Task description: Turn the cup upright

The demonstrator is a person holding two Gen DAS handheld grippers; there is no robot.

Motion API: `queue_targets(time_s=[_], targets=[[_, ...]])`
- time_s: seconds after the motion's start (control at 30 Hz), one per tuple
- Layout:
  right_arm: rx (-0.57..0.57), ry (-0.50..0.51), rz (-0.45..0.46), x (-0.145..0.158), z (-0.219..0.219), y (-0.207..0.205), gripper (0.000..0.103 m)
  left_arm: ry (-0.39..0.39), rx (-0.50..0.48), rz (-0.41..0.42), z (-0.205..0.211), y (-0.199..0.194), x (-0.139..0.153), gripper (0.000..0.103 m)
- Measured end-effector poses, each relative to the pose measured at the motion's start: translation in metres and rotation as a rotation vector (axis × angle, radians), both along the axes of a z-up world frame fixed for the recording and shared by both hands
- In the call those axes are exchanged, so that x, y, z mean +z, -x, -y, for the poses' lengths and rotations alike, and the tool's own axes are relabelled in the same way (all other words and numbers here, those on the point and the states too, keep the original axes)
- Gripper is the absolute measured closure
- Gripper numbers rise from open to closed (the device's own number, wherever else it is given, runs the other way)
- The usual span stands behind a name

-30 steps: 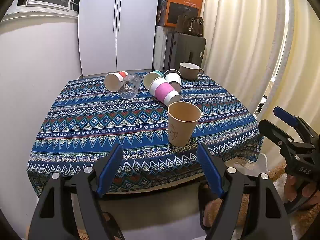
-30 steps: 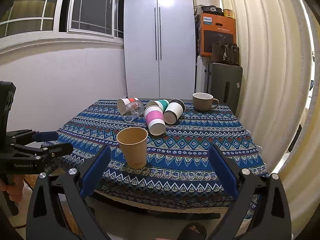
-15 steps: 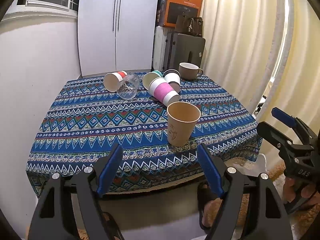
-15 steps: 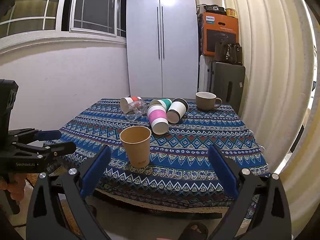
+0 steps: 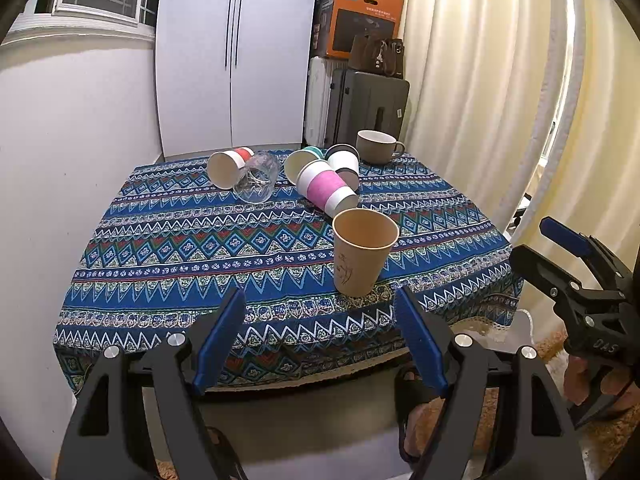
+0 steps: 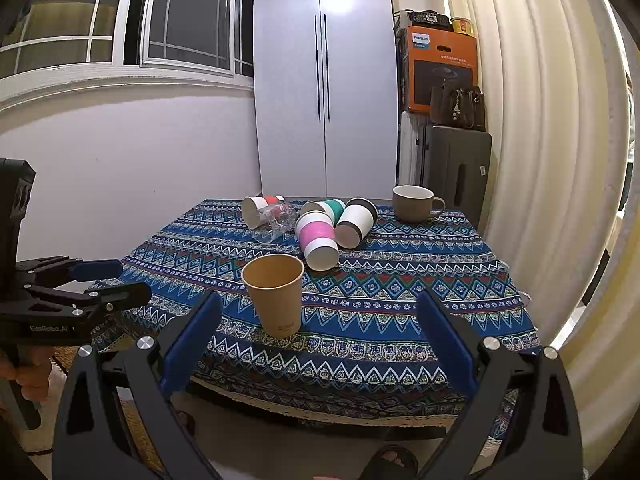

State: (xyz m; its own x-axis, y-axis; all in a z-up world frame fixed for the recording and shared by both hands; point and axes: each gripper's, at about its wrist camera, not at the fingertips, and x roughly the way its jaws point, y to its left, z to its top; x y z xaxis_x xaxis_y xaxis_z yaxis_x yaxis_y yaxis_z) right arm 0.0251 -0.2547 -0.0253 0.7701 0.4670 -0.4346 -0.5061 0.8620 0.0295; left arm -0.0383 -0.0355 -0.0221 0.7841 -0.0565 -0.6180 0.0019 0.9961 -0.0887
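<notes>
Home, lived-in room used partly for storage. Shown by white two-door wardrobe (image 6: 326, 92), pleated cream curtains (image 6: 540, 120), window (image 6: 120, 20), suitcases (image 5: 370, 108) stacked with handbag (image 6: 458, 108) and Philips box (image 6: 442, 68), table draped in patterned cloth (image 5: 180, 256), ceramic mug (image 6: 414, 203).

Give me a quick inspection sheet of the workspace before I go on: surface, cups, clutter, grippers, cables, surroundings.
Surface: table under a blue patterned cloth.
Job's things: brown paper cup upright near the front edge; pink cup, red cup, green cup, black cup and clear glass lying on their sides.
Clutter: mug upright at the back.
Grippers: left gripper and right gripper open, empty, short of the table.
Cables: nothing seen.
Surroundings: wardrobe, suitcase, orange box, curtain.
</notes>
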Motion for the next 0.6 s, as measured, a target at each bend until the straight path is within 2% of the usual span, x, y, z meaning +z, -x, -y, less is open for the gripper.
queue_targets(time_s=[0.6], targets=[[-0.009,0.007,-0.005,-0.0008,-0.0008,0.0001,0.007,-0.001,0.002,-0.002,-0.0015,-0.0006,0.0006,0.028]])
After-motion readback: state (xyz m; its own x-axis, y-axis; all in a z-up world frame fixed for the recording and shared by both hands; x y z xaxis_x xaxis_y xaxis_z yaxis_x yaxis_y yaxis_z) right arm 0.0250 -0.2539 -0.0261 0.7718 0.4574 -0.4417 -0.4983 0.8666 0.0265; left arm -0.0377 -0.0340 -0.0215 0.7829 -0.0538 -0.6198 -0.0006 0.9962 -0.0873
